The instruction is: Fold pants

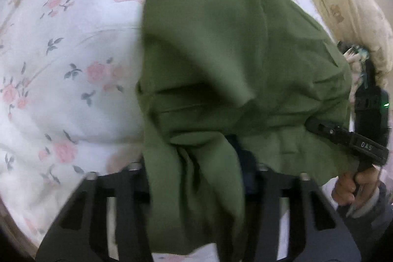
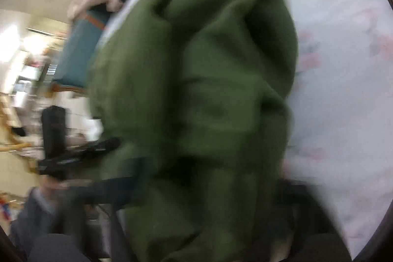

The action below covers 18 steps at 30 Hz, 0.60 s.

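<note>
Floral-printed bed sheet (image 1: 61,60) lies under the pants (image 1: 208,60), a soft, thick olive cloth bunched in deep folds, part lifted over the bed and draped across both grippers. From my end the left gripper (image 1: 196,163) and right gripper (image 2: 196,188) have their fingers buried in cloth, so I cannot tell how they stand. My worry is a loose layer slipping out mid-swing, or limp cloth landing crooked against the cream quilt (image 1: 343,4).

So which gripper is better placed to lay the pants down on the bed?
Probably left: the pants drape over the left gripper above the bed. The right gripper pinches only an edge.
</note>
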Each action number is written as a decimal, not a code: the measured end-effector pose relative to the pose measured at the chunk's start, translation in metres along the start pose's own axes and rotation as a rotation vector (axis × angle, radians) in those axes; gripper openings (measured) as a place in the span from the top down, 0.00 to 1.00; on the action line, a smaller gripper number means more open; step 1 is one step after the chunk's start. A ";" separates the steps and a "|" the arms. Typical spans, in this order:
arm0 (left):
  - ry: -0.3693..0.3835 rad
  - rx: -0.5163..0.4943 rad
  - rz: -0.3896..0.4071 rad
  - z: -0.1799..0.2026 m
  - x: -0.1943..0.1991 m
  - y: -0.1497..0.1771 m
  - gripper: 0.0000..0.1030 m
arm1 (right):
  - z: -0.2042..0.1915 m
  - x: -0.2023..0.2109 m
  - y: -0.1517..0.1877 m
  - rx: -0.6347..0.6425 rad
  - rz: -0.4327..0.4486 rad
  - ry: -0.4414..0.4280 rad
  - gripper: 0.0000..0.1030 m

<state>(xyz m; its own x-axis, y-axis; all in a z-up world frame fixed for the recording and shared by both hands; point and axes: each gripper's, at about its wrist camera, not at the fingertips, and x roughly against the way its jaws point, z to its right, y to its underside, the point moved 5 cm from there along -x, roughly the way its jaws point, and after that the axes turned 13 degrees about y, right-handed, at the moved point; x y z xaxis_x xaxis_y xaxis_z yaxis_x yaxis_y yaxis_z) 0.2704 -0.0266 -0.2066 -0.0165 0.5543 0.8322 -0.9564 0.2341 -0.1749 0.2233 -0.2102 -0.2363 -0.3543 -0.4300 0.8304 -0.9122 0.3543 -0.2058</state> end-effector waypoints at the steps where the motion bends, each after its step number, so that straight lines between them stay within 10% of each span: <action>1: -0.027 -0.034 0.013 0.009 0.001 0.002 0.77 | -0.004 0.001 0.002 0.005 0.022 0.010 0.78; 10: 0.068 -0.054 0.265 0.036 0.091 -0.006 0.89 | -0.074 0.060 -0.054 0.179 0.190 -0.076 0.85; 18: -0.004 -0.016 0.450 -0.019 0.151 -0.106 0.88 | -0.190 0.016 -0.188 0.441 0.152 -0.041 0.84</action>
<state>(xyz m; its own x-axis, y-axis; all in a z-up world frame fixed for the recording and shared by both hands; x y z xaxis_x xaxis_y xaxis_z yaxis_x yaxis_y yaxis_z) 0.3750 0.0472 -0.0724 -0.4306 0.6010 0.6734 -0.8491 -0.0168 -0.5279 0.4282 -0.1258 -0.0863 -0.4906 -0.4361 0.7544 -0.8464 0.0327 -0.5315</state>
